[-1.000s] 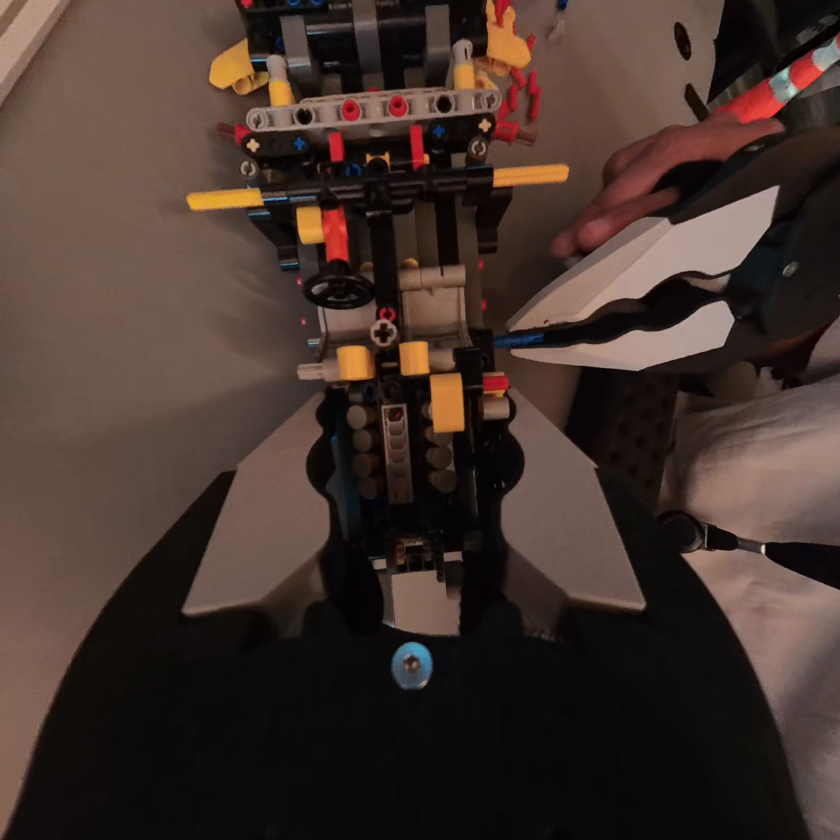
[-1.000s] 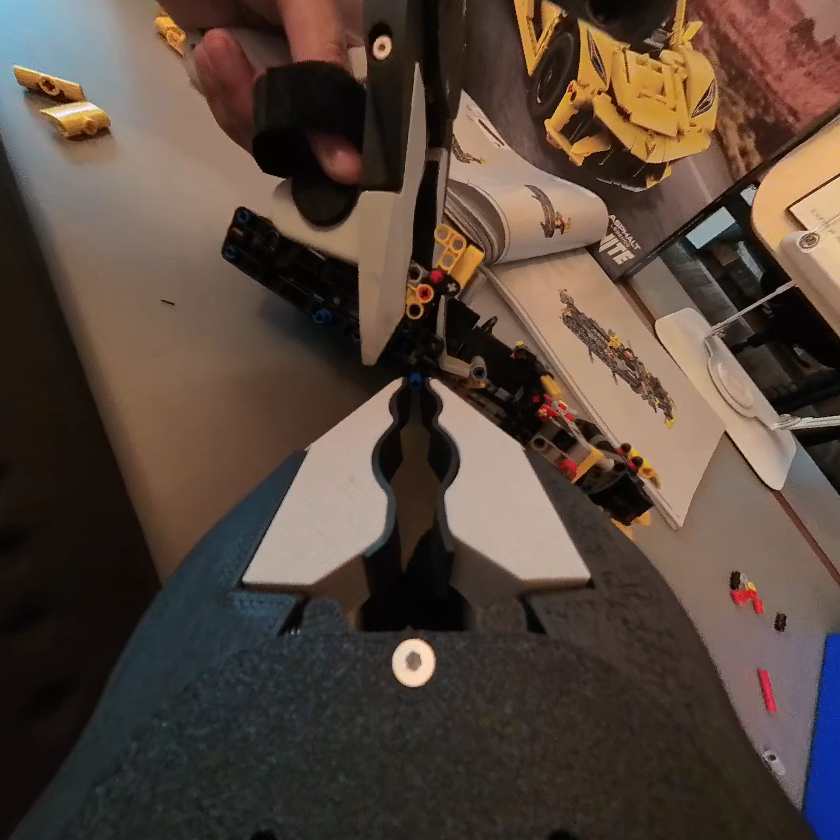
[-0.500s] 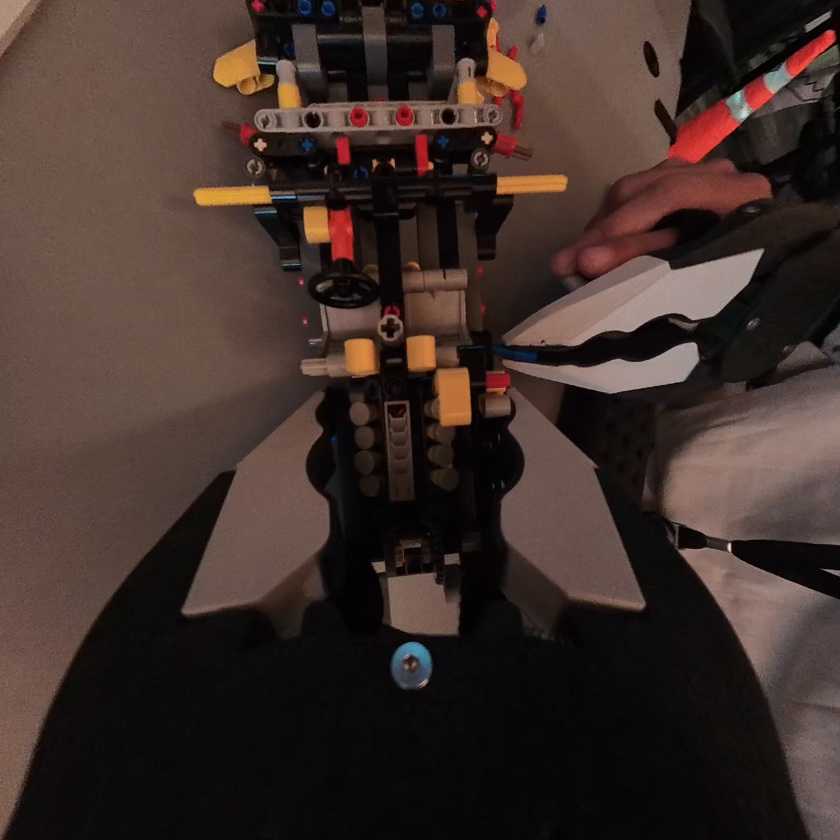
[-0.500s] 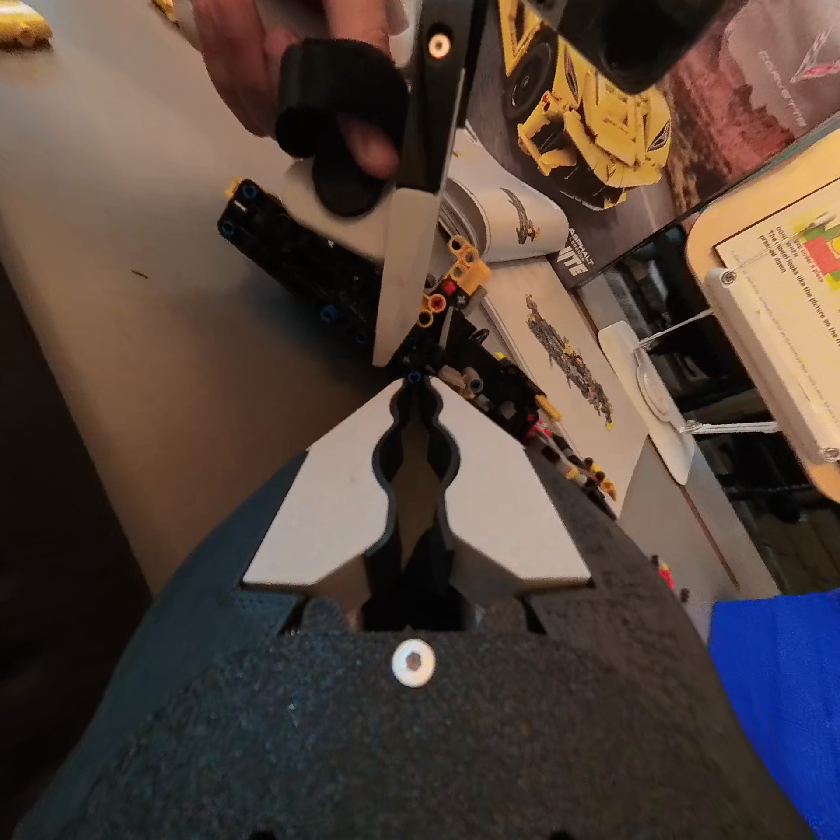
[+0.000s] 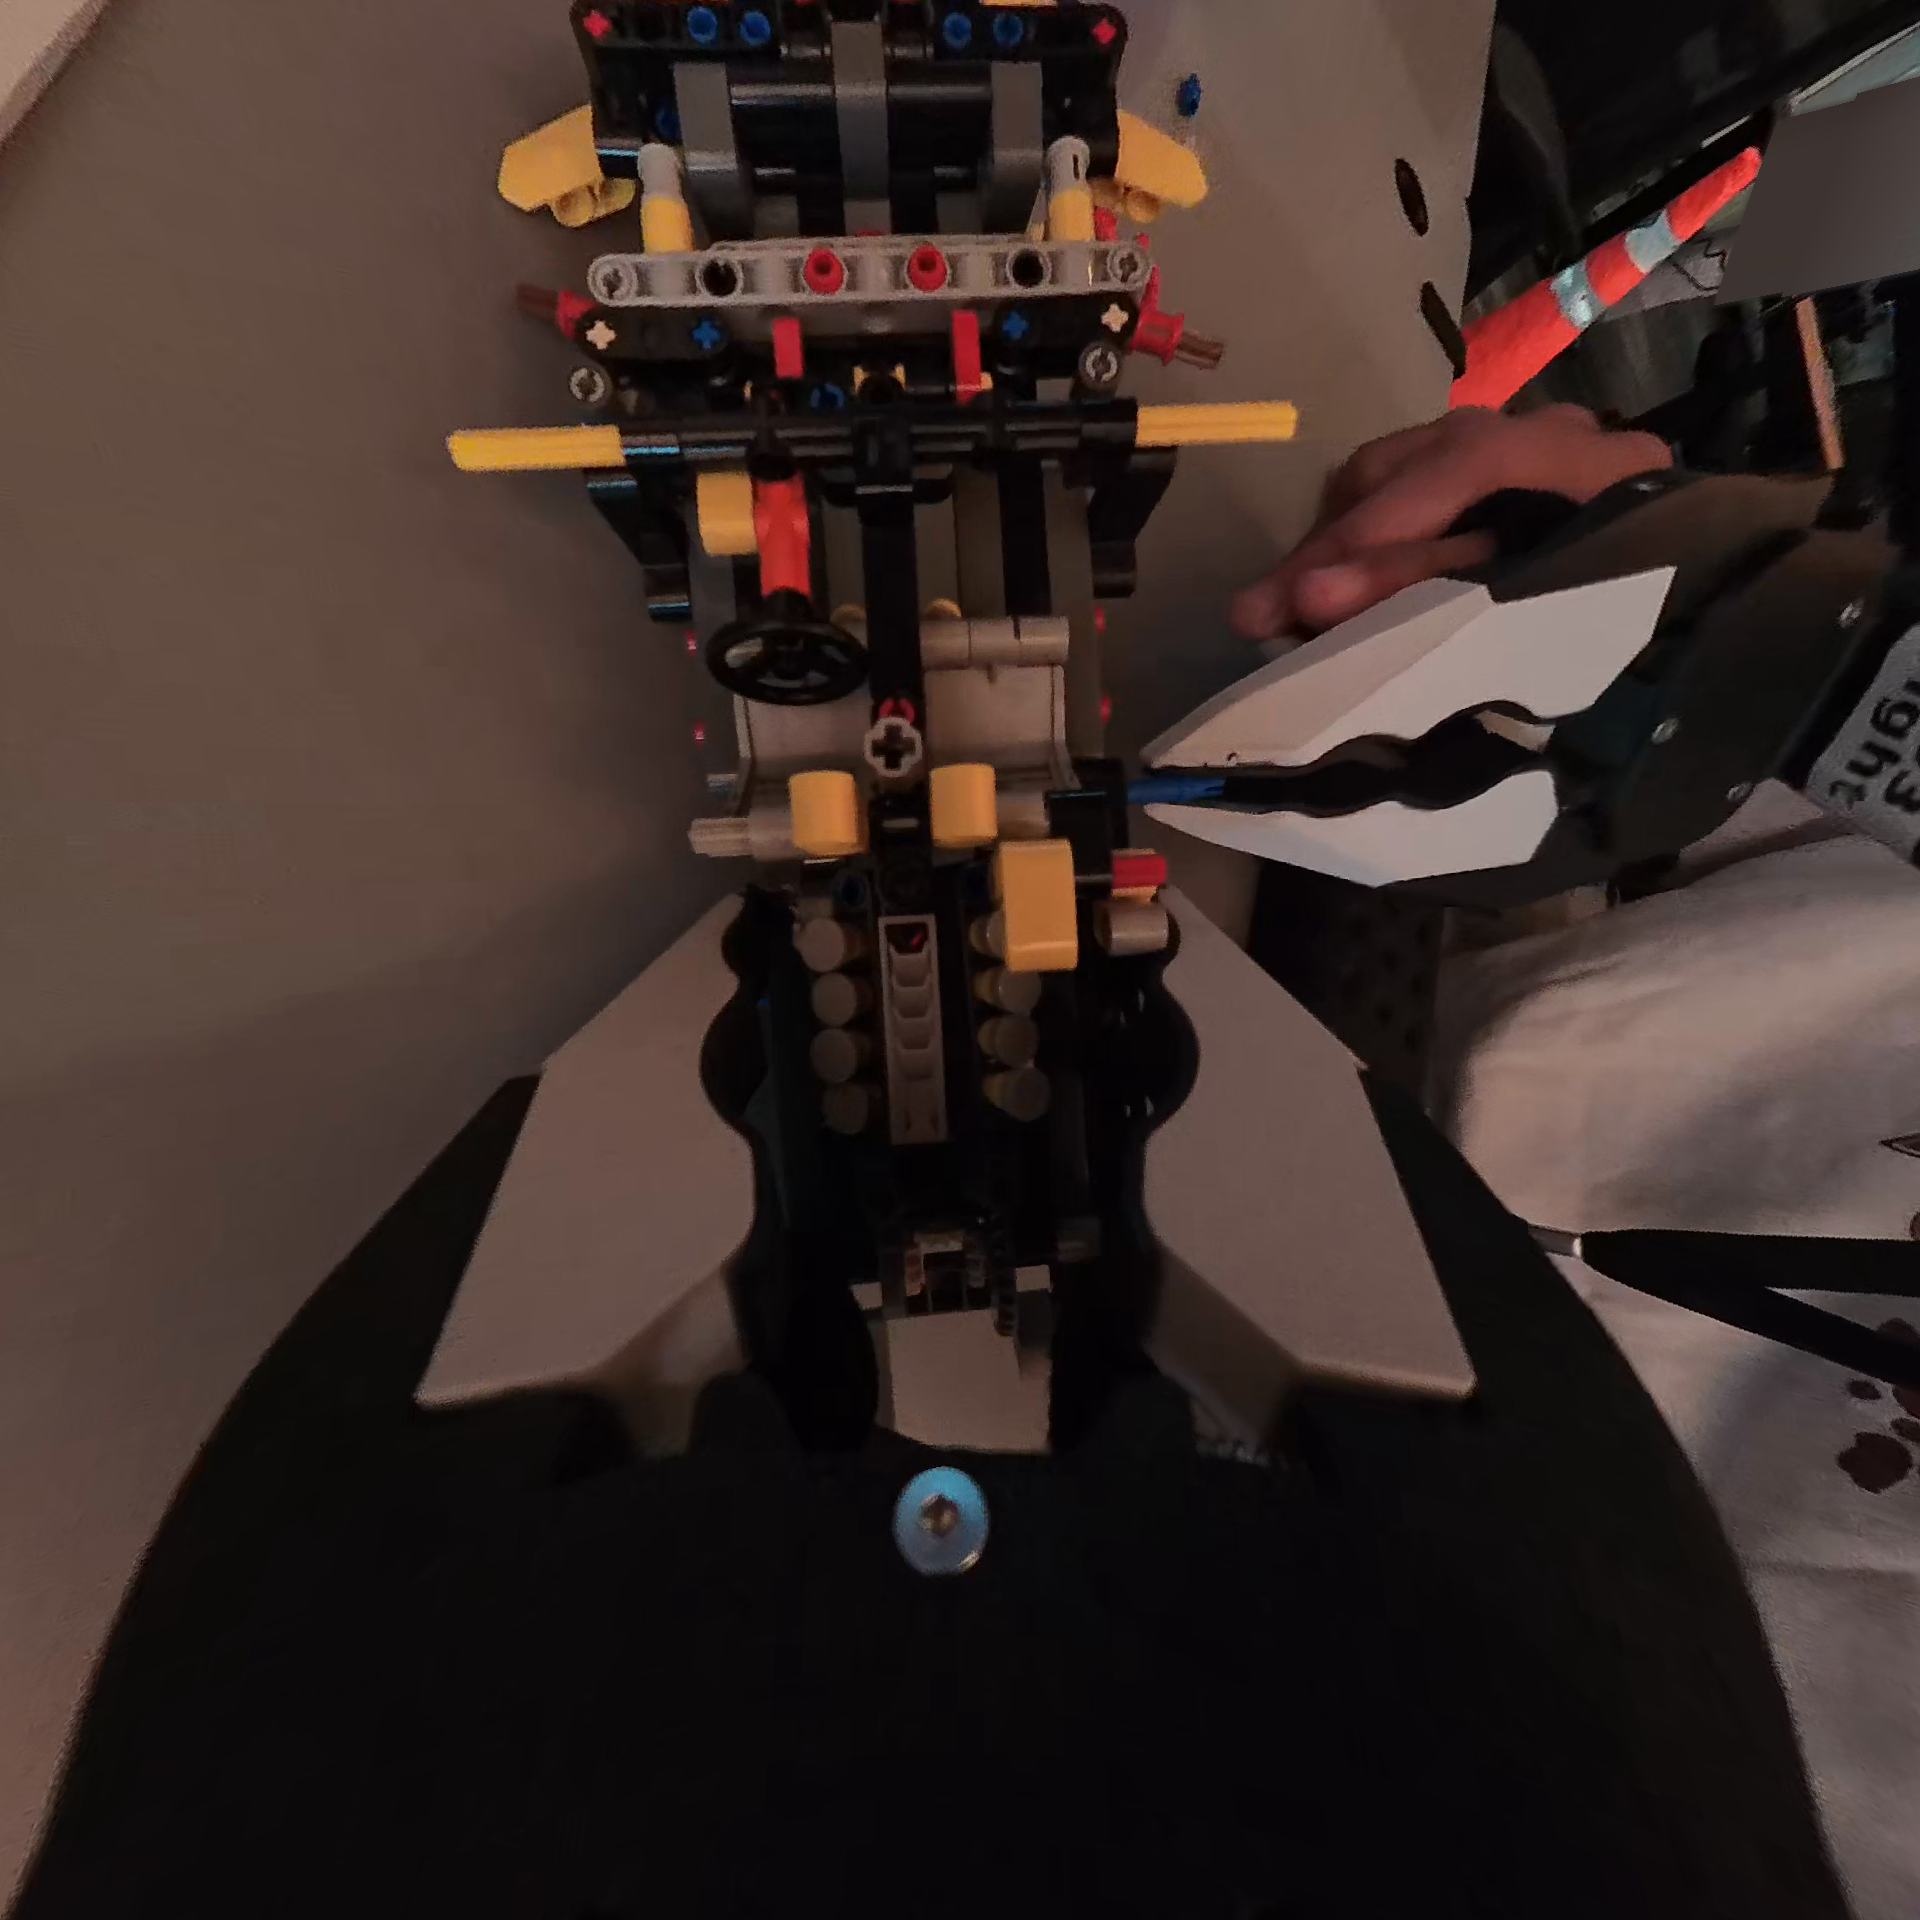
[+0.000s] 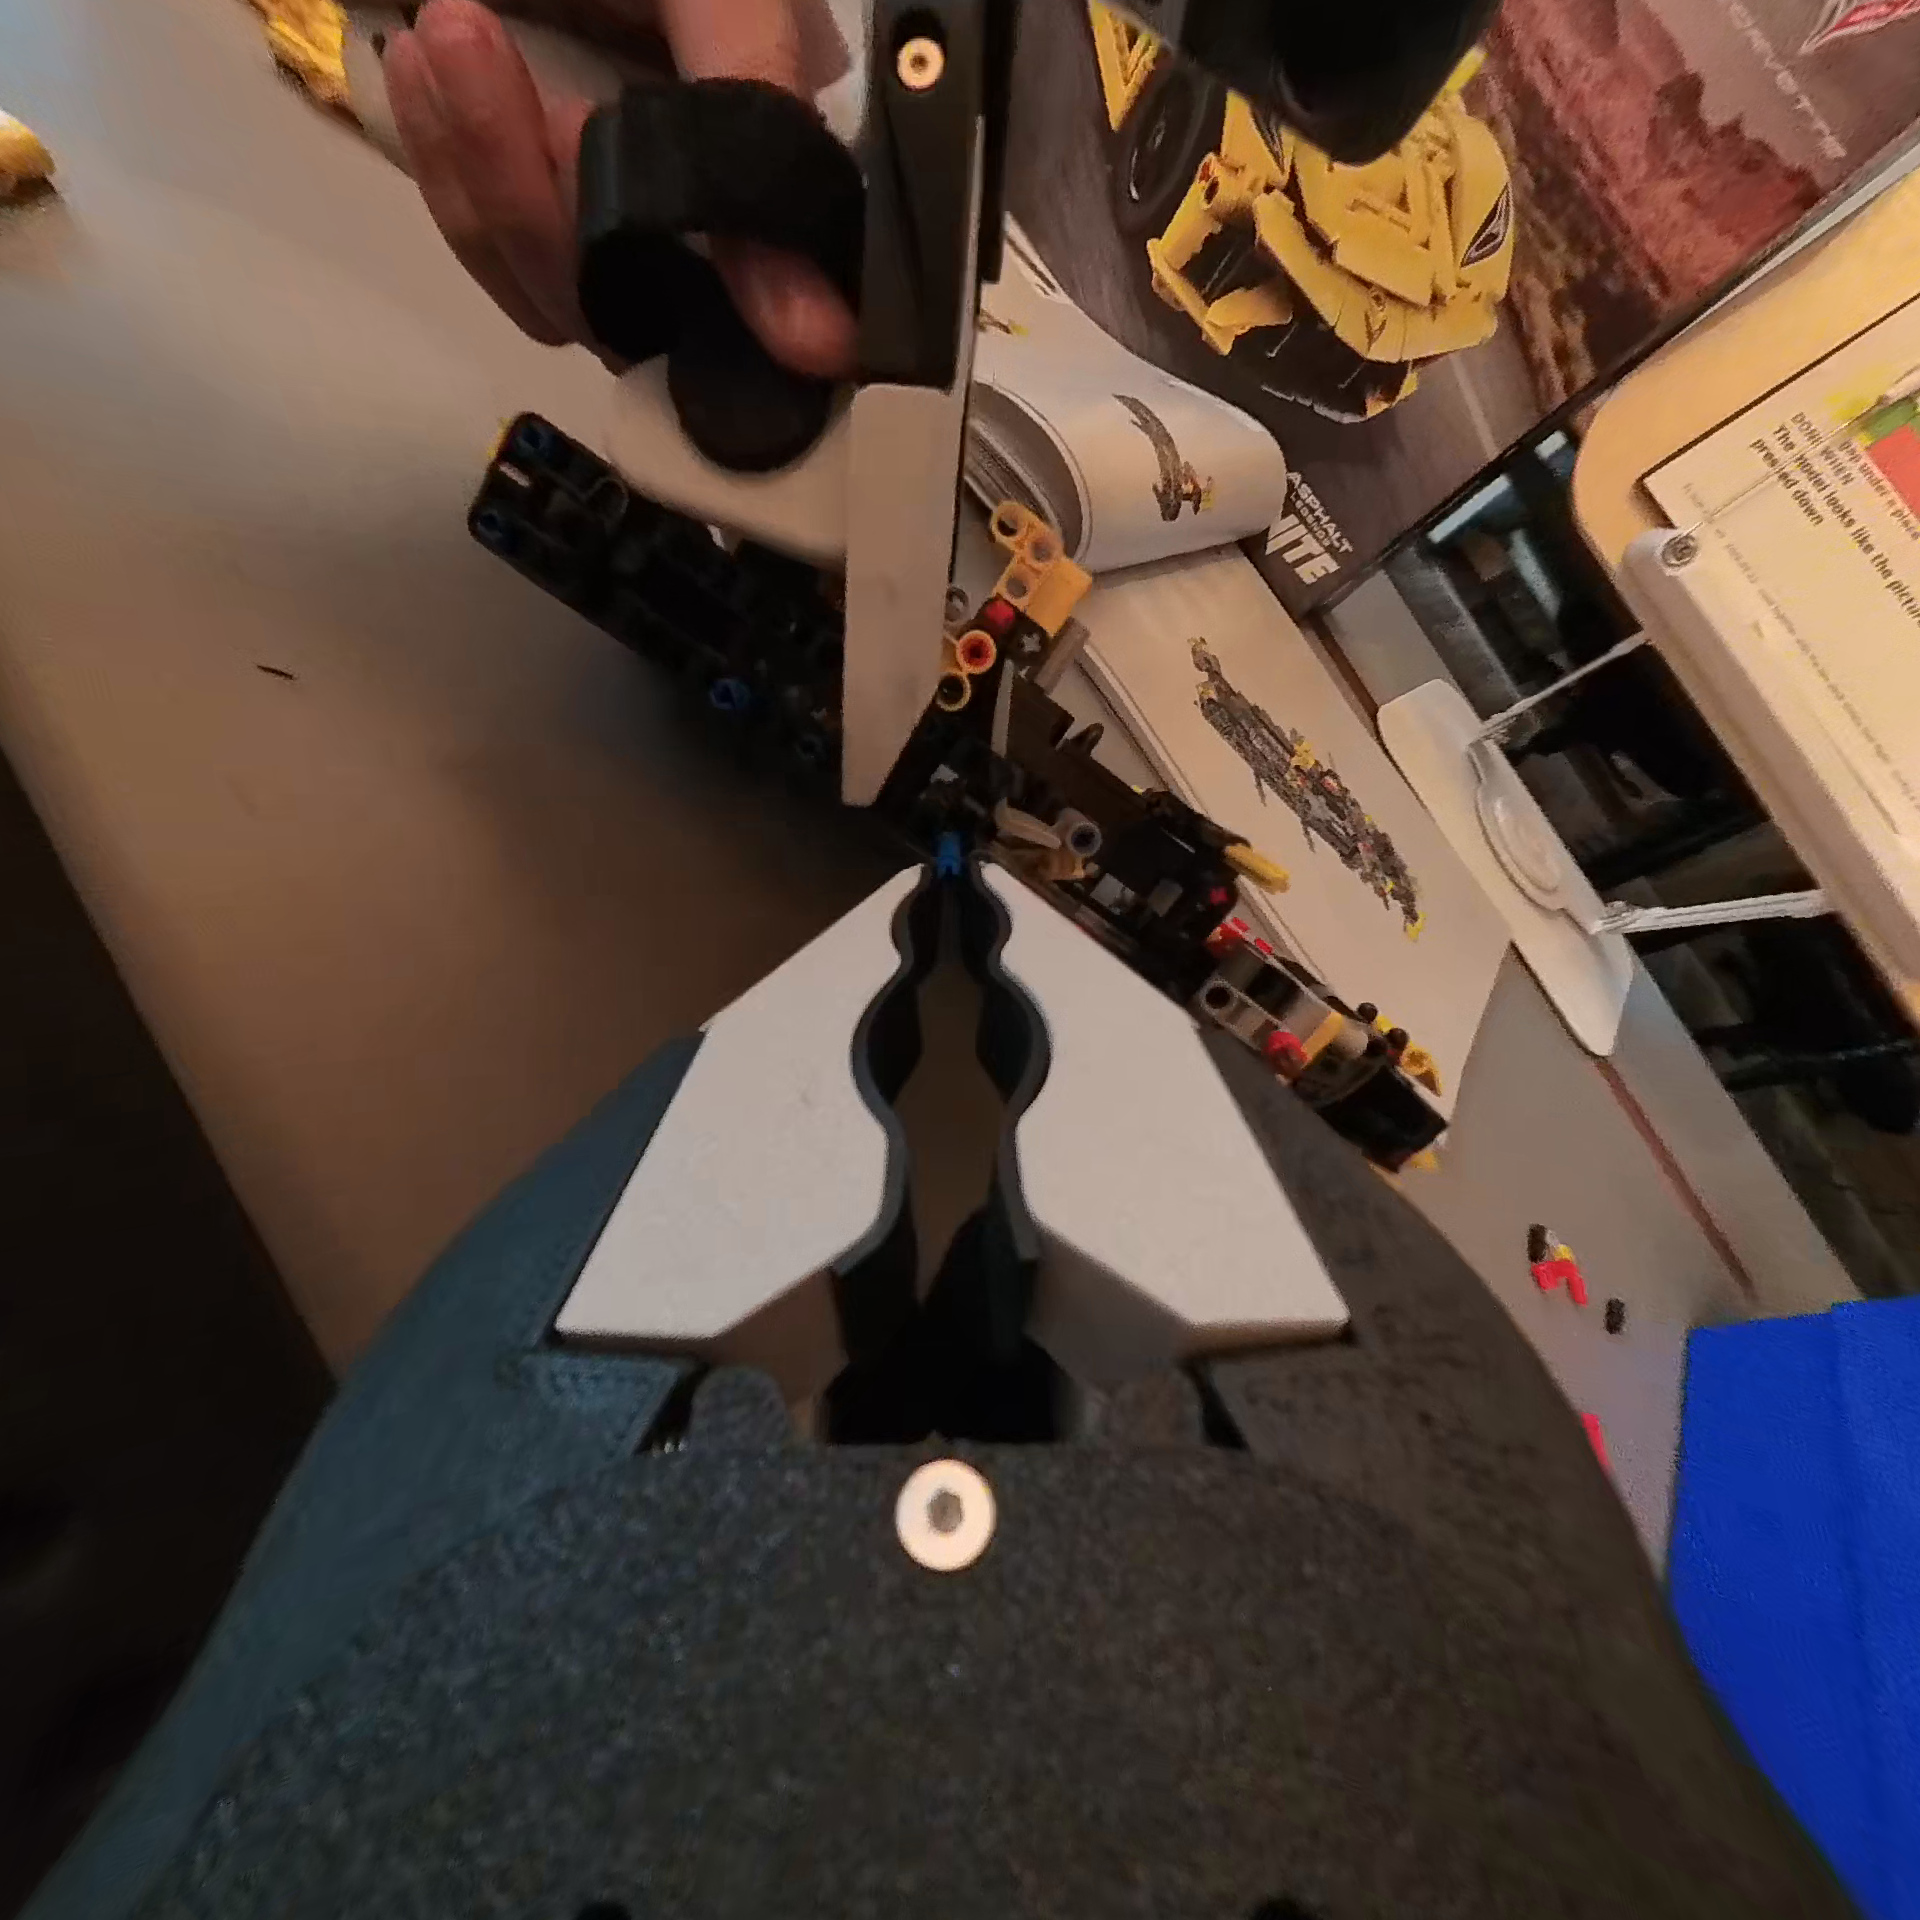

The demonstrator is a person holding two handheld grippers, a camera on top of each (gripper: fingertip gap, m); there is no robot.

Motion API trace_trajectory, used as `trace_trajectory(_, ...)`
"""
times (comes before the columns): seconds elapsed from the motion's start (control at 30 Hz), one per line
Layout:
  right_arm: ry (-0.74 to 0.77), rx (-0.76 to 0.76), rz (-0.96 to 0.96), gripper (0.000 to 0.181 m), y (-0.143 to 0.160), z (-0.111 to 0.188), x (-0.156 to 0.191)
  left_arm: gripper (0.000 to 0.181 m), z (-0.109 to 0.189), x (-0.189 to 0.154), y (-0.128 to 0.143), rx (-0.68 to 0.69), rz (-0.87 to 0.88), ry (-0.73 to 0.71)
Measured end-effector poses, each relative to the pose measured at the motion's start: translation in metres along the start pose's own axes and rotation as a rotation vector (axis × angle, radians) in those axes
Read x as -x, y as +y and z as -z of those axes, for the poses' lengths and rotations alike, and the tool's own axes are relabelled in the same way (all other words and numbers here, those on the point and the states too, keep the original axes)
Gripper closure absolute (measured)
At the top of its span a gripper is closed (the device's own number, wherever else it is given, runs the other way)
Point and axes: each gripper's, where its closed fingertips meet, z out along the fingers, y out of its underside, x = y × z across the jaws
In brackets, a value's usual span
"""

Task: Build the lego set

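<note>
My left gripper (image 5: pixel 951 914) is shut on the rear of the lego car chassis (image 5: pixel 883 540), a black frame with yellow, red and grey parts and a steering wheel, which extends away from me. My right gripper (image 5: pixel 1158 790) comes in from the right, shut on a small blue pin (image 5: pixel 1179 792) whose tip touches a black block (image 5: pixel 1086 821) on the chassis's right side. In the right wrist view the right gripper (image 6: pixel 951 878) pinches the blue pin (image 6: pixel 948 857) against the chassis (image 6: pixel 1143 862). A finger of the left gripper (image 6: pixel 899 623) hangs just above it.
An open instruction booklet (image 6: pixel 1299 790) and the set's box with a yellow car picture (image 6: pixel 1351 260) lie behind the chassis. Small loose red and black pieces (image 6: pixel 1553 1268) sit by a blue cloth (image 6: pixel 1808 1558) at the right. Hands (image 5: pixel 1403 520) hold both grippers.
The right gripper has tilted and kept the blue pin at the chassis's right side, a little deeper in. The left gripper still holds the chassis, now slightly closer in view.
</note>
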Motion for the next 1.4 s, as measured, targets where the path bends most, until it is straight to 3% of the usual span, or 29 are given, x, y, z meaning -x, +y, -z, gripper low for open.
trace_trajectory(0.4, 0.063, 0.082, 0.12, 0.177, 0.008, -0.007, 0.002, 0.108, -0.003, 0.003, 0.0, 0.013, -0.047, -0.061)
trace_trajectory(0.6, 0.046, 0.054, 0.044, 0.176, 0.005, -0.007, 0.0, 0.108, -0.002, 0.003, -0.002, -0.014, -0.016, -0.029)
trace_trajectory(0.7, -0.047, -0.002, -0.114, 0.175, 0.002, -0.004, 0.002, 0.107, -0.001, 0.0, -0.002, -0.021, -0.015, 0.002)
trace_trajectory(0.87, -0.366, -0.131, -0.631, 0.161, -0.009, 0.009, -0.005, 0.108, 0.004, -0.002, -0.006, -0.061, 0.033, 0.095)
trace_trajectory(0.93, -0.451, -0.135, -0.702, 0.155, -0.01, 0.01, -0.005, 0.108, 0.005, -0.003, -0.005, -0.057, 0.035, 0.11)
trace_trajectory(1.03, -0.264, -0.148, -0.452, 0.174, -0.016, 0.011, -0.009, 0.108, 0.004, -0.003, -0.005, -0.051, 0.038, 0.104)
trace_trajectory(1.17, -0.079, -0.022, -0.152, 0.171, -0.004, 0.0, 0.0, 0.108, 0.003, -0.002, -0.007, -0.062, 0.055, 0.112)
trace_trajectory(1.4, -0.03, -0.037, -0.114, 0.177, -0.008, 0.002, -0.005, 0.108, 0.003, -0.002, -0.007, -0.071, 0.061, 0.117)
